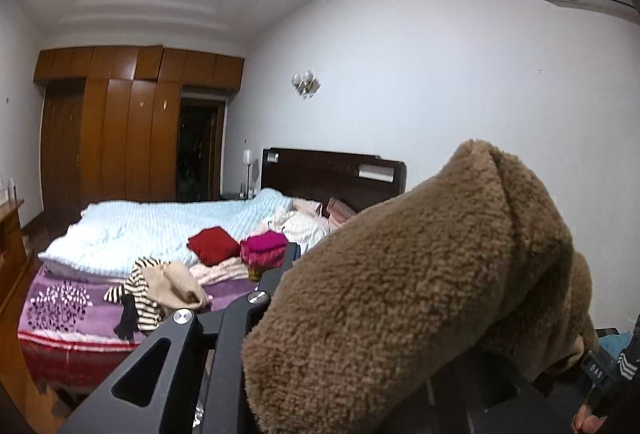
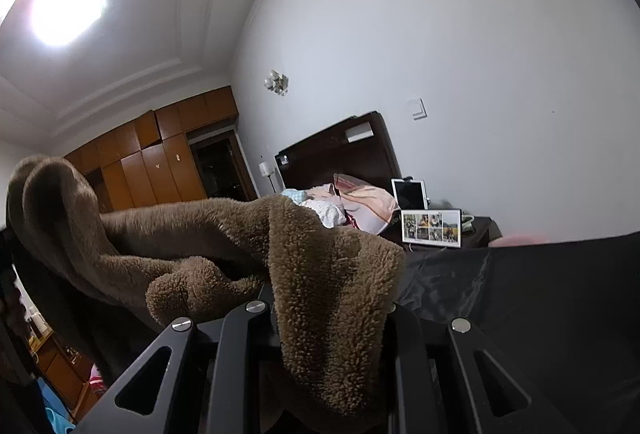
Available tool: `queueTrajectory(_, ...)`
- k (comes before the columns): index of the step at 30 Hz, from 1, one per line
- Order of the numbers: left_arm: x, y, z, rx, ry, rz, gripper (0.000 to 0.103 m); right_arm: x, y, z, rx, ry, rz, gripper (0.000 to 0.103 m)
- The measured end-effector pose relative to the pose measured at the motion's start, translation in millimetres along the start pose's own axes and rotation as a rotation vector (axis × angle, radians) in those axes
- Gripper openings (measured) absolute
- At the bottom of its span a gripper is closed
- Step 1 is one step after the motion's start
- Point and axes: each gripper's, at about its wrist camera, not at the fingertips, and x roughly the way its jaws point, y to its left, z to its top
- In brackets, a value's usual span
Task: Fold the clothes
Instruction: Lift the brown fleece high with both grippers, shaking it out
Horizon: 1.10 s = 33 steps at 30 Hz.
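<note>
We hold both grippers raised and pointing nearly level across the bedroom, with a brown fleece garment [image 1: 420, 282] strung between them. Our left gripper [image 1: 320, 266] is pinched on one bunched end of it, the pile draping over the jaws and hiding the fingertips. Our right gripper [image 2: 332, 298] is clamped on another fold, which spills down between its black fingers (the rest sags away to the left in a loose loop). Beyond, the bed [image 1: 72, 310] carries a striped top [image 1: 140, 298], a red folded piece [image 1: 212, 244] and a magenta stack [image 1: 266, 248].
</note>
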Motion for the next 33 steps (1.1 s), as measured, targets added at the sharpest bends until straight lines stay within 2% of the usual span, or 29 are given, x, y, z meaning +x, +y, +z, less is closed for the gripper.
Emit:
queueTrajectory(3, -1.3, -3.2, 4.7, 0.019, 0.001, -0.003, 0.018, 3.5, -3.8, -4.3, 0.027, 0.037, 0.034, 0.029)
queueTrajectory(5, -0.6, -5.6, 6.4, 0.026, 0.01, -0.007, 0.018, 10.9, -11.1, -11.7, 0.078, 0.079, 0.058, 0.045)
queueTrajectory(6, 0.7, -7.0, 6.6, 0.026, 0.02, -0.011, 0.018, 15.2, -13.8, -18.1, 0.094, 0.108, 0.072, 0.059)
queueTrajectory(7, 2.0, -8.4, 6.7, 0.027, 0.029, -0.015, 0.018, 19.8, -17.0, -26.4, 0.104, 0.136, 0.09, 0.063)
queueTrajectory(10, 5.6, -12.0, 8.0, 0.028, 0.05, -0.018, 0.018, 27.6, -25.5, -55.8, 0.129, 0.212, 0.137, 0.063)
queueTrajectory(12, 8.0, -10.8, 8.5, 0.024, 0.054, -0.005, 0.018, 31.1, -38.0, -66.3, 0.2, 0.263, 0.178, 0.063)
queueTrajectory(15, 12.5, -3.4, 6.2, 0.002, 0.061, 0.013, 0.018, 21.2, -62.3, -71.5, 0.303, 0.247, 0.222, 0.063)
queueTrajectory(17, 10.6, -2.7, 4.6, 0.002, 0.065, 0.023, 0.018, 10.2, -73.9, -72.5, 0.321, 0.218, 0.178, 0.069)
queueTrajectory(21, 6.1, -1.8, 1.4, 0.004, 0.074, 0.043, 0.018, -21.3, -87.7, -69.2, 0.291, 0.125, -0.005, 0.069)
queueTrajectory(23, 4.1, -2.5, 0.1, 0.008, 0.081, 0.046, 0.018, -33.8, -91.1, -66.1, 0.284, 0.086, -0.034, 0.069)
queueTrajectory(26, 4.9, -1.7, -2.9, 0.02, 0.087, 0.049, 0.018, -48.9, -75.6, -67.7, 0.157, 0.063, -0.083, 0.07)
queueTrajectory(29, 4.7, 1.2, -2.3, 0.015, 0.089, 0.049, 0.018, -60.2, -23.2, -86.2, -0.103, 0.08, -0.06, 0.07)
queueTrajectory(30, 4.6, 2.9, -1.5, 0.009, 0.089, 0.044, 0.018, -63.0, -1.8, -96.9, -0.197, 0.101, -0.039, 0.07)
queueTrajectory(33, -0.7, 3.4, -0.5, 0.012, 0.083, 0.042, 0.018, -61.5, 49.7, -132.1, -0.374, 0.178, 0.065, 0.07)
